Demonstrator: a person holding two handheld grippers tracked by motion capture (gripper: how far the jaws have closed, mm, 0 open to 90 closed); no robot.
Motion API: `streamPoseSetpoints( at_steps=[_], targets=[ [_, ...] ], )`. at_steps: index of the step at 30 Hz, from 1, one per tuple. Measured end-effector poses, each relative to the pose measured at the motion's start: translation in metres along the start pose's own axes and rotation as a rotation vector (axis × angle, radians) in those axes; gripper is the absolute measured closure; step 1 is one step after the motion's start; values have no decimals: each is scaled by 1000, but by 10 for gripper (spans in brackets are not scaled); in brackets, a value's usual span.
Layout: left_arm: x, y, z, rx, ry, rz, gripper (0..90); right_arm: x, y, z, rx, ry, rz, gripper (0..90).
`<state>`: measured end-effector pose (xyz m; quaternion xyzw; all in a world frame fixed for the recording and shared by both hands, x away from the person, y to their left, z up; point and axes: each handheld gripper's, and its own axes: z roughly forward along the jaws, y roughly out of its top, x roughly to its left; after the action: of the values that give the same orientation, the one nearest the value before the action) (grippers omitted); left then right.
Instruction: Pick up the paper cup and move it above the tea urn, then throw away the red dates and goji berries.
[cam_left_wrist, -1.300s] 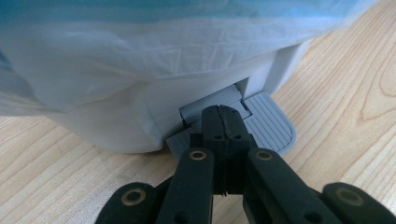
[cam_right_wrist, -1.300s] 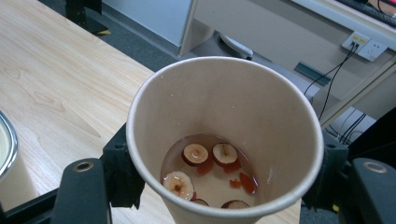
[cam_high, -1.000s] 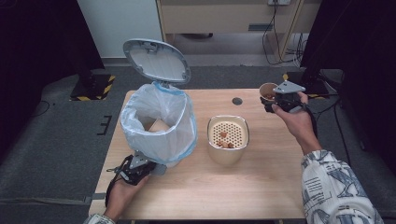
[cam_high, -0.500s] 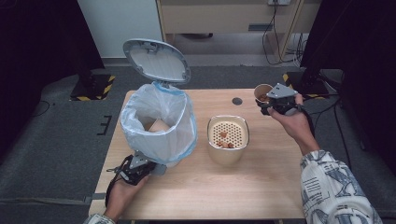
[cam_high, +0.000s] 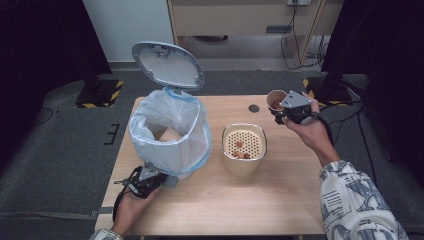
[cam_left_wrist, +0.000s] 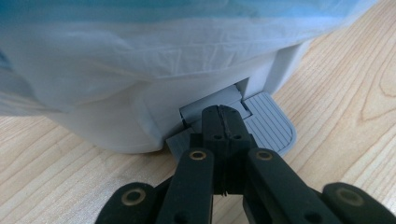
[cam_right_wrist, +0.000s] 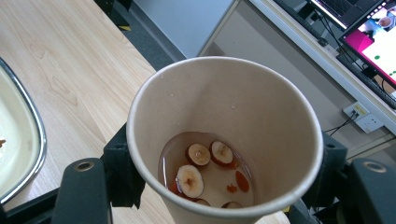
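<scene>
My right tool (cam_high: 285, 111) is clamped on a paper cup (cam_high: 275, 99), jaws pressed against its sides, and I hold it above the far right part of the surface (cam_high: 280, 200). In the right gripper view the cup (cam_right_wrist: 224, 140) stands close to upright, with sliced red dates (cam_right_wrist: 198, 154) lying in a little liquid at the bottom. Over the last second the cup has drifted slightly leftward, toward the middle of the surface, and nothing has spilled. I read that as the start of carrying it to the strainer bowl (cam_high: 244, 148), which sits near the centre, well apart from the cup, with a few bits already on its perforated insert.

My left tool (cam_high: 145, 181) is pressed together with nothing between the jaws, its tip (cam_left_wrist: 223, 122) down on the grey pedal (cam_left_wrist: 266, 128) at the base of the bin (cam_high: 170, 135). It has stayed put, and the lid (cam_high: 167, 65) stands open over the white liner. That keeps the bin ready for the cup once I have drained it, I judge.
</scene>
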<state>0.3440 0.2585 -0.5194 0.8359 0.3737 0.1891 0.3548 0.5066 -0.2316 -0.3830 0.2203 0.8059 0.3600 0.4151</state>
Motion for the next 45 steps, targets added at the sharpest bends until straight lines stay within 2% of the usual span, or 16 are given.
streamPoseSetpoints(
  at_steps=[12, 18, 26, 33, 45],
  targets=[
    [0, 0, 0, 0, 1, 0, 900, 7, 8, -2, -16, 11, -39, 310],
    [0, 0, 0, 1, 1, 1, 900, 14, 14, -3, -21, 19, -79, 310],
    [0, 0, 0, 1, 1, 1, 900, 30, 23, -3, -31, 27, -160, 310],
    [0, 0, 0, 1, 1, 1, 900, 39, 28, -5, -42, 32, -203, 310],
    [0, 0, 0, 3, 3, 3, 900, 49, 32, -9, -62, 30, -237, 309]
  ],
)
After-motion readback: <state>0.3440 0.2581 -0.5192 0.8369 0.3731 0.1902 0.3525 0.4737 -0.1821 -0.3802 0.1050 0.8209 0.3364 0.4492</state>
